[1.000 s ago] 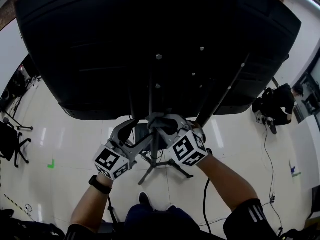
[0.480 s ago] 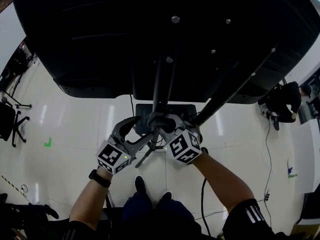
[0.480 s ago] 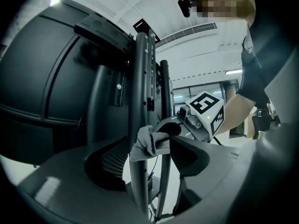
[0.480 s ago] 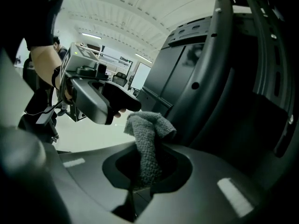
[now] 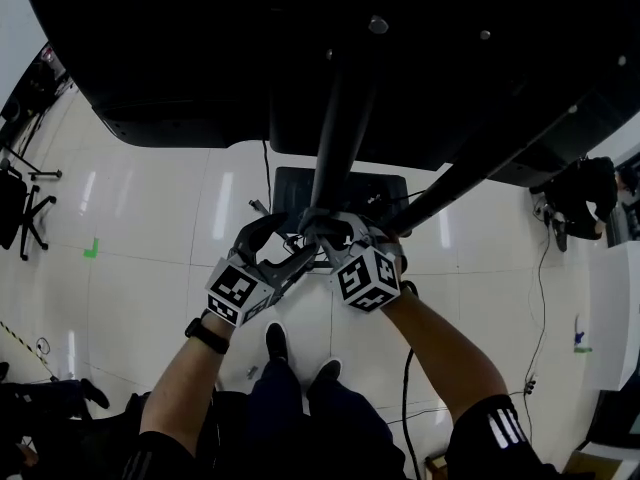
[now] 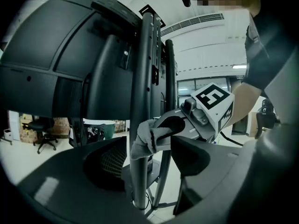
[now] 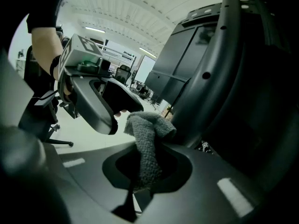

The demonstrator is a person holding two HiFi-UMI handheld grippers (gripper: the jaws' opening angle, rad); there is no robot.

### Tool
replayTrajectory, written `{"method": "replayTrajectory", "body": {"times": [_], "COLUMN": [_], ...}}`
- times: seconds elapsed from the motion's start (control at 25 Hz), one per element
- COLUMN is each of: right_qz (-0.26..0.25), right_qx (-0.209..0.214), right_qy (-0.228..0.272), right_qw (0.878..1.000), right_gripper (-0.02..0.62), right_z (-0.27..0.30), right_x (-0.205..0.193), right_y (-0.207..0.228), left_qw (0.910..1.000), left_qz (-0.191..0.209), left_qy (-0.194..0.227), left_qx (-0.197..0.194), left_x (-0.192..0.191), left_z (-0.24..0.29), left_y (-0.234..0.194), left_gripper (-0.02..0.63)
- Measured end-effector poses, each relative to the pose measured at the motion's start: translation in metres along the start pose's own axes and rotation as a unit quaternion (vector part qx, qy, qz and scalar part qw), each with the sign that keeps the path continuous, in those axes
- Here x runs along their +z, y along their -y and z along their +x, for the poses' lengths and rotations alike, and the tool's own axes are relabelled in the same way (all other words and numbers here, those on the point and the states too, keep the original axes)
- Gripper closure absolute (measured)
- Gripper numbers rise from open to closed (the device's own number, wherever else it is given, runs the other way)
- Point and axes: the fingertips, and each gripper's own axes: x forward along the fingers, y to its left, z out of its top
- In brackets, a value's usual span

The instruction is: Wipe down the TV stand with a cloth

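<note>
- Grey, nubbly cloth (image 7: 145,141) is bunched against the black pole (image 5: 335,138) of the TV stand, low on it, beneath the big television (image 5: 200,48).
- The right gripper (image 5: 328,232) comes in from the person's right, forearm angled up and inward. Its fingers are clamped on the cloth, with a strip of the fabric trailing back between them.
- The left gripper (image 5: 290,240) reaches in from the other side, with a dark band (image 5: 205,335) on that wrist. Its fingers are spread wide, and the left gripper view shows the pole standing in the gap between them. Whether they touch the pole, I can't tell.
- The two grippers sit just beside each other at the pole, marker cubes (image 5: 365,276) turned up to the head camera.
- The pole is a smooth, round, matt black tube. A second, slimmer strut (image 5: 470,173) runs off diagonally to the right.
- The television's back is dark moulded plastic, ribbed and dotted with screw heads.
- Down below, a flat dark base plate (image 5: 290,193) lies on glossy pale floor tiles (image 5: 150,228).
</note>
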Motion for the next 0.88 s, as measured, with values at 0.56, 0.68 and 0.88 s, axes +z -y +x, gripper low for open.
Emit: {"method": "replayTrajectory", "body": {"times": [0.56,0.68,0.88], "right_qz": [0.016,0.021,0.035], "right_qx": [0.023,0.033,0.052], "right_qy": [-0.058,-0.069,-0.083], "right_qw": [0.998,0.997,0.995], "right_gripper": [0.560,0.560,0.560], "right_z": [0.074,0.092,0.115], "right_x": [-0.101,-0.125,-0.158], "right_y": [-0.065,-0.080,-0.103], "left_qw": [0.9969,0.9958,0.9949], "left_qz": [-0.051,-0.056,-0.057], "left_qy": [-0.059,-0.072,-0.081], "left_qx": [-0.011,-0.009,-0.015], "left_x": [-0.141,-0.162,-0.192], "left_z": [0.021,0.020,0.025], "left_y": [0.005,0.001,0.003], "left_gripper": [0.287,0.287,0.287]}}
